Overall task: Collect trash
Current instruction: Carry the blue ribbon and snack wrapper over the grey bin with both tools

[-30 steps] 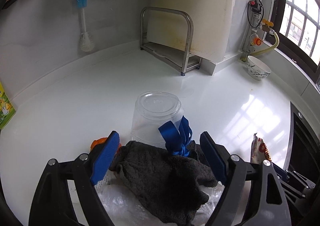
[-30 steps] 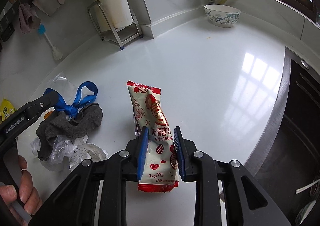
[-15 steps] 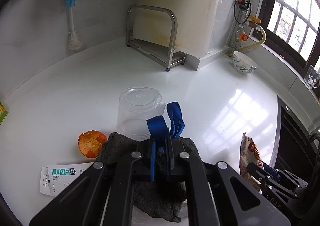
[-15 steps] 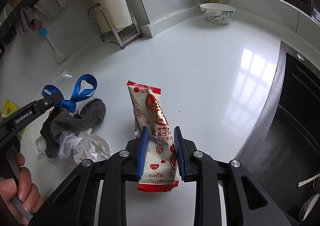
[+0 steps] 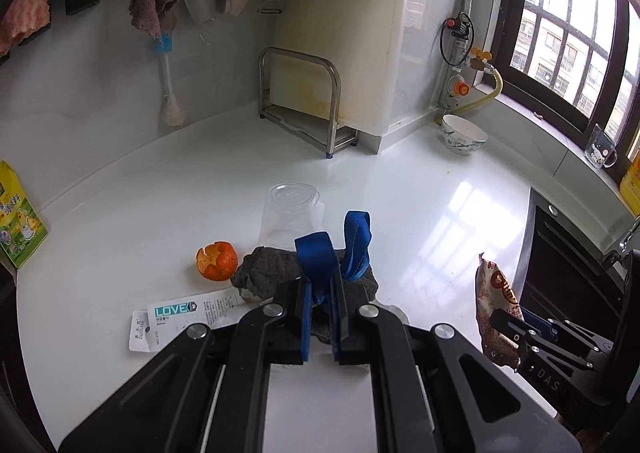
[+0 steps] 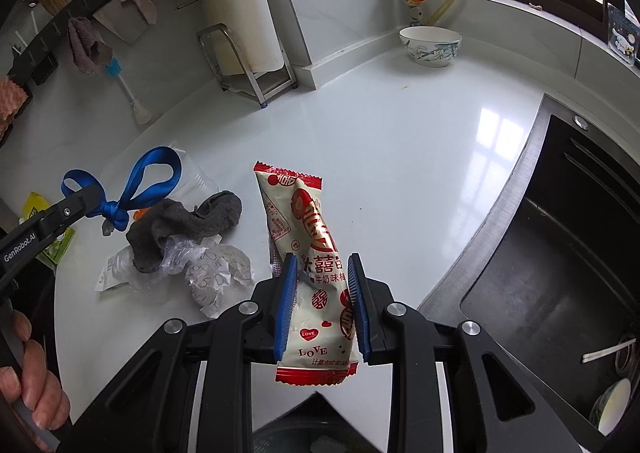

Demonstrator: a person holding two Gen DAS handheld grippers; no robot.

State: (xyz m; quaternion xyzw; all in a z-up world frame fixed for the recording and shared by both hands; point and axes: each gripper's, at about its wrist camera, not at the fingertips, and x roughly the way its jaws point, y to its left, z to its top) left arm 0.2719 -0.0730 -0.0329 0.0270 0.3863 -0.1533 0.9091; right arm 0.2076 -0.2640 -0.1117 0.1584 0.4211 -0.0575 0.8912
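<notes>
The left gripper (image 5: 320, 307), at the lower centre of its own view, has just been closing: a second ago its blue pads stood spread on either side of the pile, and now they are pressed together on the knot of the blue ribbon (image 5: 318, 257), whose two loops stand up above the jaws. The grey cloth (image 5: 272, 271) sits just behind and under the jaws, and in the right wrist view it droops below the ribbon (image 6: 154, 177) at the middle left, so I judge the knot ties the two together, though the join itself is not clear. The view now takes in more of the white counter (image 5: 400, 189) than before, and an orange peel (image 5: 216, 261) and a white LOVE label (image 5: 180, 313) now show at the lower left, so the bundle looks to be coming up. The right gripper (image 6: 320, 307) pinches the red-and-cream snack wrapper (image 6: 308, 253) as it did a second ago. With one piece of trash in each gripper, both seem ready to carry off; the crumpled clear plastic and paper (image 6: 208, 269), the peel, the label and the upturned clear plastic cup (image 5: 290, 213) remain. No bin is plainly visible; the dark shape at the bottom edge of the right view is cut off, and whether the cloth has cleared the counter I cannot tell
</notes>
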